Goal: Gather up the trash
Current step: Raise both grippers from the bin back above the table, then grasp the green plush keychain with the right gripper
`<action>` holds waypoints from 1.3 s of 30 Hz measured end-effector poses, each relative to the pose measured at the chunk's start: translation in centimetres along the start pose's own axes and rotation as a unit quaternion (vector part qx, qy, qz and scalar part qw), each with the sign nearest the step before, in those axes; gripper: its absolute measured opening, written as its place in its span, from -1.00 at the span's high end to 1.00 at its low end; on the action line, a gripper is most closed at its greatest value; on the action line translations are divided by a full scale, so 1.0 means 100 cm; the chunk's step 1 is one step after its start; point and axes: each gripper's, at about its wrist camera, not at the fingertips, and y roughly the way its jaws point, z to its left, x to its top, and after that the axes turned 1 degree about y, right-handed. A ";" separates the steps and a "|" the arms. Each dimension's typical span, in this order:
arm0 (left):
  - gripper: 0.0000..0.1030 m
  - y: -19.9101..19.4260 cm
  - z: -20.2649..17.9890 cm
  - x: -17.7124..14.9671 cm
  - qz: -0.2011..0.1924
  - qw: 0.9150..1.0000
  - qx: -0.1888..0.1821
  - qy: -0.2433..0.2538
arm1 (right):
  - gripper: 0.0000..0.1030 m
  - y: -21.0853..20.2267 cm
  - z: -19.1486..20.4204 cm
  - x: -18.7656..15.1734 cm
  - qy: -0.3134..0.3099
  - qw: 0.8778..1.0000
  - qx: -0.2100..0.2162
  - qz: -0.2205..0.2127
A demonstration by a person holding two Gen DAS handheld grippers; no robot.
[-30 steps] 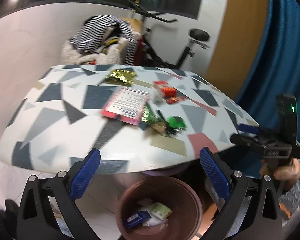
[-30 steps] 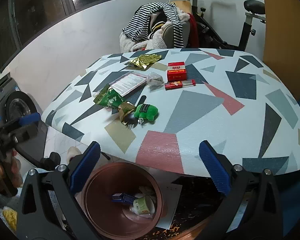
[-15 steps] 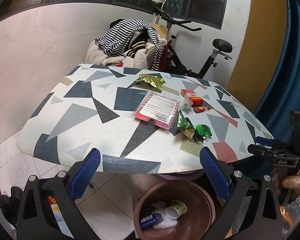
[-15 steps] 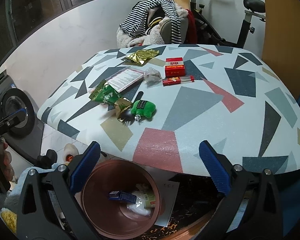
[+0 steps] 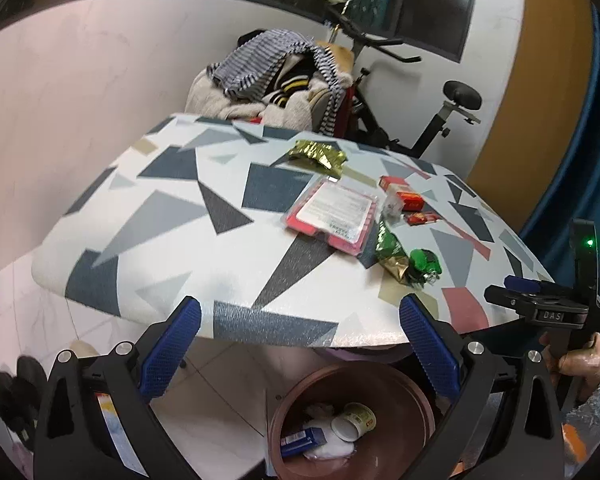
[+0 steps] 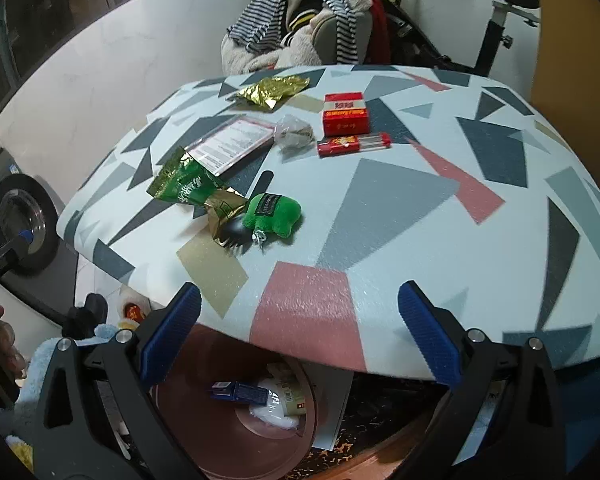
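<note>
Trash lies on a table (image 6: 400,208) with a geometric pattern: a green snack wrapper (image 6: 184,186), a gold foil wrapper (image 6: 274,90), a crumpled clear wrapper (image 6: 296,134), a red-edged packet (image 6: 232,142), a red box (image 6: 344,114) and a red tube (image 6: 352,144). A green plush keychain (image 6: 274,214) lies beside the green wrapper. A brown bin (image 5: 352,420) with trash in it stands on the floor under the near table edge. My left gripper (image 5: 300,344) and right gripper (image 6: 298,332) are both open and empty, held near the table edge above the bin.
A chair piled with striped clothes (image 5: 272,76) and an exercise bike (image 5: 420,120) stand behind the table. A washing machine (image 6: 16,216) is at the left. The right gripper shows in the left wrist view (image 5: 548,308). A blue curtain (image 5: 580,160) hangs at the right.
The left gripper has swung left and risen, so more of the table top shows. The right gripper has moved closer to the table edge. Both stay open.
</note>
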 end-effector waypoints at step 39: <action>-0.72 0.043 -0.008 -0.004 0.044 0.998 -0.040 -0.001 | 0.22 0.045 -0.004 0.039 0.014 0.999 0.013 -0.034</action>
